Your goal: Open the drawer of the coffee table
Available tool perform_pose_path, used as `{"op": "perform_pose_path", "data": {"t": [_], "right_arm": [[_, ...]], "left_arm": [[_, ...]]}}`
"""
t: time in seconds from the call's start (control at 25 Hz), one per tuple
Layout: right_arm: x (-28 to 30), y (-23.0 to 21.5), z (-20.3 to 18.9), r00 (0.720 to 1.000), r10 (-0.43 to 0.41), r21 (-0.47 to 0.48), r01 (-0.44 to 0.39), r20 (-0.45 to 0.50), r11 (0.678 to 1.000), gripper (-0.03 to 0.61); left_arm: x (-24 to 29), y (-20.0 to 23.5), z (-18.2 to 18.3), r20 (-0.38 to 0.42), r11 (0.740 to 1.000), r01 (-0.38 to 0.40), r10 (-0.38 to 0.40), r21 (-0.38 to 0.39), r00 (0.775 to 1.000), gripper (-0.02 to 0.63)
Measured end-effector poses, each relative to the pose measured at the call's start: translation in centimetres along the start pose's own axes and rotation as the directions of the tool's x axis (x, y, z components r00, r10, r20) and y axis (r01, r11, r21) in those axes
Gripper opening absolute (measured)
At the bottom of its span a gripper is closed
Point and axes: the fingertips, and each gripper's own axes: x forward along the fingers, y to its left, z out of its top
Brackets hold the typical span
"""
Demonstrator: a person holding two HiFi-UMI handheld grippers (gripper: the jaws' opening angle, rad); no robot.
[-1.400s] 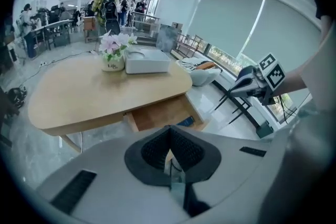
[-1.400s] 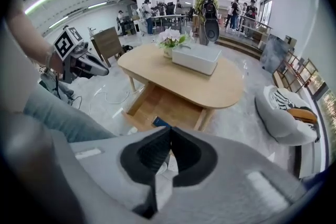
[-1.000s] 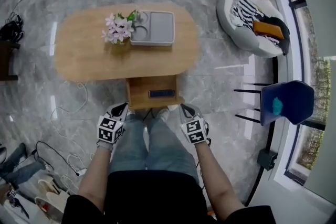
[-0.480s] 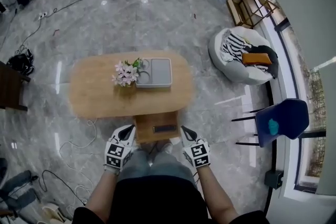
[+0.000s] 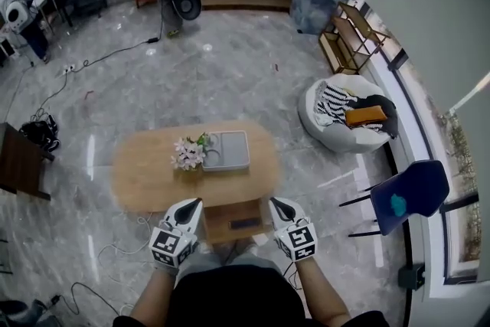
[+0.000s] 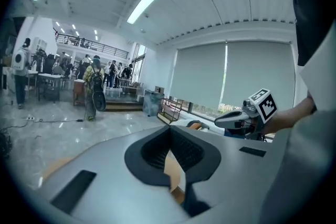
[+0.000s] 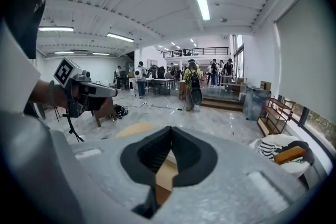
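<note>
The left tool (image 5: 192, 205) is hanging with its jaws pressed together on nothing, and the right tool (image 5: 275, 203) is doing the same. Each tool's own view is showing dark pads meeting in a seam with nothing between them.

Both are hovering well above the oval light-wood counter (image 5: 145, 176), one at each side of the light-wood drawer (image 5: 230, 214). The drawer is sticking out from under the counter's near edge towards the person. A dark rectangular patch (image 5: 245, 224) is showing on it; whether that is a handle or something lying inside, I cannot tell. Pink flowers (image 5: 187, 155) and a grey tray (image 5: 227, 150) are sitting on the counter top, back from that edge.

Judging from this, the drawer is looking already pulled out, at least partly. If more travel is wanted, one tool should be coming down to the drawer front with its jaws parting first. It should then be closing on the lip or handle and pulling straight towards the person and level. That way the drawer is not jamming on its runners or dragging the counter along.
</note>
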Motion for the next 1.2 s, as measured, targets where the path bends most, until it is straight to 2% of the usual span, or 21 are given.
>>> {"op": "perform_pose_path", "data": {"t": [0.16, 0.32, 0.56, 0.76, 1.0, 1.2], "right_arm": [[-1.2, -0.4, 4.0, 0.998, 0.004, -0.010, -0.003, 0.066, 1.000, -0.002], [-2.0, -0.1, 7.1, 0.994, 0.018, -0.034, -0.015, 0.104, 0.999, -0.002], [-3.3, -0.6, 10.4, 0.986, 0.025, -0.046, -0.017, 0.163, 0.999, -0.002], [-3.7, 0.0, 13.2, 0.975, 0.044, -0.068, -0.030, 0.218, 0.997, -0.002], [-4.2, 0.2, 14.4, 0.967, 0.056, -0.065, -0.041, 0.247, 0.997, -0.002], [-4.1, 0.3, 14.5, 0.966, 0.066, -0.070, -0.049, 0.251, 0.996, -0.002]], "left_arm": [[-0.3, -0.1, 3.8, 0.046, 0.999, -0.016, 0.014, 0.033, 0.999, 0.014], [-0.5, -0.1, 6.0, 0.063, 0.999, -0.030, 0.029, 0.016, 0.998, 0.014], [-0.8, -0.9, 7.3, 0.090, 0.997, -0.014, 0.007, 0.073, 0.996, 0.015], [-1.4, -0.3, 9.4, 0.105, 0.995, -0.033, 0.023, 0.090, 0.994, 0.014], [-1.3, -1.1, 10.6, 0.121, 0.992, -0.014, -0.001, 0.127, 0.993, 0.015], [-1.5, -1.3, 12.2, 0.142, 0.993, -0.030, 0.013, 0.116, 0.990, 0.015]]}}
